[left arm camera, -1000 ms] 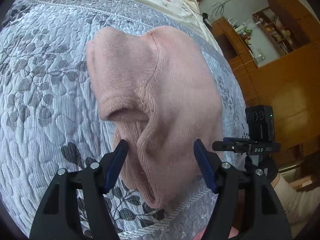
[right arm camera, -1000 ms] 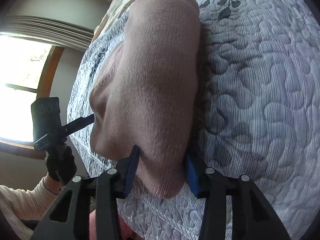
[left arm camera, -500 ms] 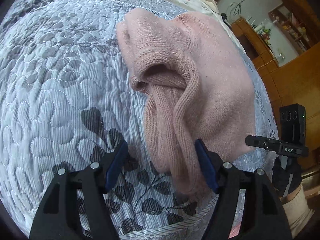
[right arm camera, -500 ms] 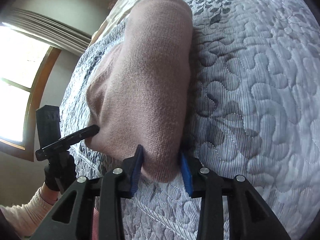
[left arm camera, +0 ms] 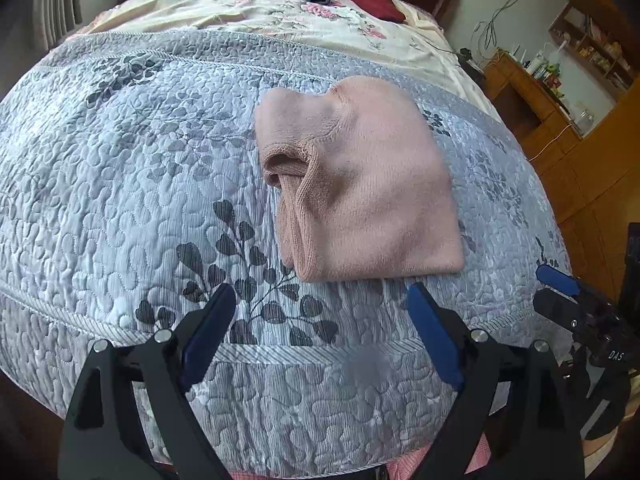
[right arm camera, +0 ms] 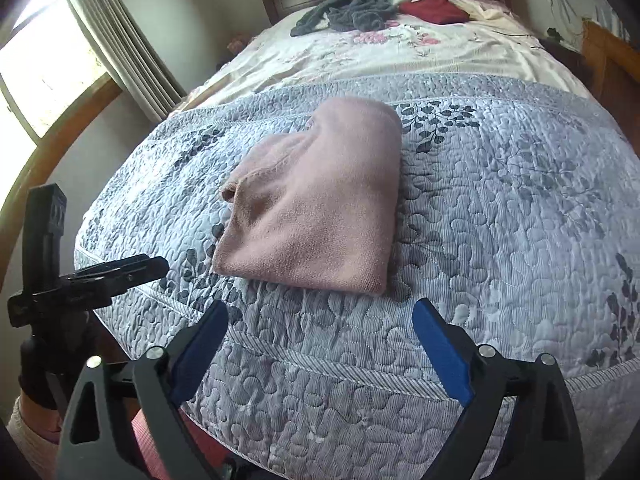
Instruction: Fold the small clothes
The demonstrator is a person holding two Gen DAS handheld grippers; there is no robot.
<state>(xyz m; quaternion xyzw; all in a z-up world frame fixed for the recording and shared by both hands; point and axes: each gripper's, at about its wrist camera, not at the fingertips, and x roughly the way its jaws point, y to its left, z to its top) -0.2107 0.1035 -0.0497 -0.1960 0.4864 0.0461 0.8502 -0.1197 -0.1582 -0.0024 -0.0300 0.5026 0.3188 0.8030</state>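
A pink knitted garment (left arm camera: pixel 360 192) lies folded into a rough square on the grey quilted bedspread (left arm camera: pixel 120 184). Its ribbed edges bunch along its left side. The same pink garment (right arm camera: pixel 320 204) shows in the right wrist view, flat on the quilt (right arm camera: pixel 500 220). My left gripper (left arm camera: pixel 320 312) is open, pulled back near the bed's front edge, a short way below the garment with nothing between its fingers. My right gripper (right arm camera: pixel 320 324) is also open and empty, just short of the garment's near edge. Each gripper shows at the side of the other's view.
Farther up the bed lie a floral sheet (right arm camera: pixel 380 52), a heap of grey clothes (right arm camera: pixel 352 10) and a dark red item (right arm camera: pixel 434 8). A window with curtains (right arm camera: pixel 48 64) is on the left, wooden cabinets and shelves (left arm camera: pixel 560 92) on the right.
Both grippers let go of the pink garment and drew back toward the bed's front edge. The right gripper went from shut on the garment's corner to open. The garment now rests flat.
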